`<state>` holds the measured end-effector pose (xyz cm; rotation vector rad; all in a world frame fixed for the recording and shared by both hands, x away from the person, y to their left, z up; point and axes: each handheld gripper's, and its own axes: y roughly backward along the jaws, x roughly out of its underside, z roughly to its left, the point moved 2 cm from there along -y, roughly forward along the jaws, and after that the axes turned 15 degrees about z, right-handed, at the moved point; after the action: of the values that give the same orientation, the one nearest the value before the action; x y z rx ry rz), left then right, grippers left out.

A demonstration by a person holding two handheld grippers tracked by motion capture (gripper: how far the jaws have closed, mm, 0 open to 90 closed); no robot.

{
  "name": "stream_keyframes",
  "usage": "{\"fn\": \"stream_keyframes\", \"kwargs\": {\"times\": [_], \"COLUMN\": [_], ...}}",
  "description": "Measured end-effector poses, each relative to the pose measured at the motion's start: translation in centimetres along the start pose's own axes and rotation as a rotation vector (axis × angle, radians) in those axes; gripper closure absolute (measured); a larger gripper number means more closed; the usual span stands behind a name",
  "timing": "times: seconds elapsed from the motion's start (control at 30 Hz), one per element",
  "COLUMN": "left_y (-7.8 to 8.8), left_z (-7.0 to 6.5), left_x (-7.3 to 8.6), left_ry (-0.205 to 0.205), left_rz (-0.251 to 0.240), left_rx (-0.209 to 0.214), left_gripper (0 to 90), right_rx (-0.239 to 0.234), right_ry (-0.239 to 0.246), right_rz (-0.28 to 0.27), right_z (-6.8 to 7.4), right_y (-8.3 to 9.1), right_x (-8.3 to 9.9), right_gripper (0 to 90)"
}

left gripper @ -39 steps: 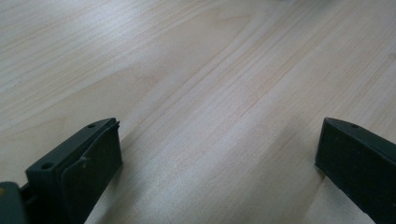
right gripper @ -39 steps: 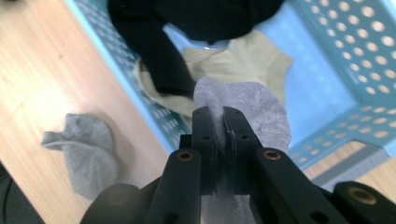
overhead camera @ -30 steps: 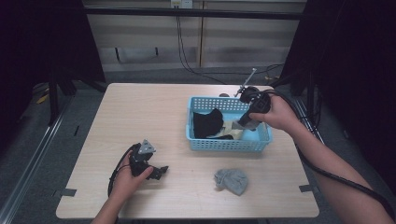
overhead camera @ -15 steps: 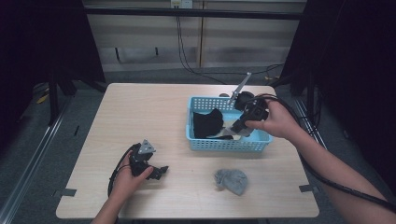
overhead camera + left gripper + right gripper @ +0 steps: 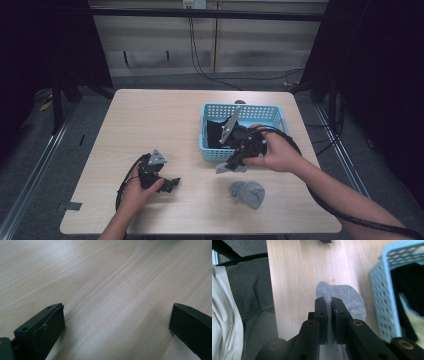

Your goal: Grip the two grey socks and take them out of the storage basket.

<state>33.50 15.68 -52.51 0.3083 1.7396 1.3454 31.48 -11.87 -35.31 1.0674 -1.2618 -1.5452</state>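
High view: right gripper [image 5: 231, 166] is at the near front wall of the blue basket [image 5: 210, 149], over the table [image 5: 150, 120]. A grey sock [image 5: 231, 168] hangs from its tip, just in front of the basket. A second grey sock [image 5: 247, 193] lies bunched on the table nearer the person, apart from the first. Dark clothing [image 5: 216, 134] sits inside the basket. Left gripper [image 5: 170, 185] rests on the table at near left, well apart from the basket and both socks.

Left gripper view: jaws stand wide apart, bare table [image 5: 112, 290] between them, nothing gripped.

Right gripper view: jaws nearly closed, pinching the grey sock [image 5: 347, 297]. Fabric runs up between the pads and spreads out beyond the tips. Blue basket [image 5: 384, 295] just to the right of the sock, dark clothing [image 5: 409, 277] inside. Table [image 5: 294, 272] beneath.
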Motion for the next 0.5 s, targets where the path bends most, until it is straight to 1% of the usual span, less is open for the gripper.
{"fn": "stream_keyframes", "kwargs": {"times": [0.03, 0.07, 0.27, 0.4, 0.43, 0.5], "left_y": [0.0, 0.0, 0.0, 0.0, 0.0, 0.0], "left_z": [0.0, 0.1, 0.1, 0.1, 0.1, 0.1], "left_x": [0.0, 0.0, 0.0, 0.0, 0.0, 0.0], "left_ry": [0.0, -0.011, -0.01, -0.009, -0.009, -0.009], "left_rz": [0.0, 0.007, 0.007, 0.007, 0.006, 0.007], "left_rx": [0.0, -0.002, -0.002, -0.002, -0.002, -0.002], "left_gripper": [0.0, 0.0, 0.0, 0.0, 0.0, 0.0], "right_rx": [-0.01, -0.015, -0.043, -0.05, -0.042, -0.044], "right_ry": [0.007, 0.013, 0.019, 0.036, 0.046, 0.057], "right_rz": [0.003, -0.004, -0.002, 0.01, 0.008, 0.026], "right_z": [0.1, 0.0, -0.1, 0.1, 0.2, 0.3], "right_y": [-0.5, -1.0, -3.4, -5.1, -5.6, -6.5], "right_x": [-0.2, -0.4, -1.3, -2.1, -2.3, -2.5], "right_gripper": [84.6, 84.6, 84.6, 84.5, 84.4, 84.4]}}
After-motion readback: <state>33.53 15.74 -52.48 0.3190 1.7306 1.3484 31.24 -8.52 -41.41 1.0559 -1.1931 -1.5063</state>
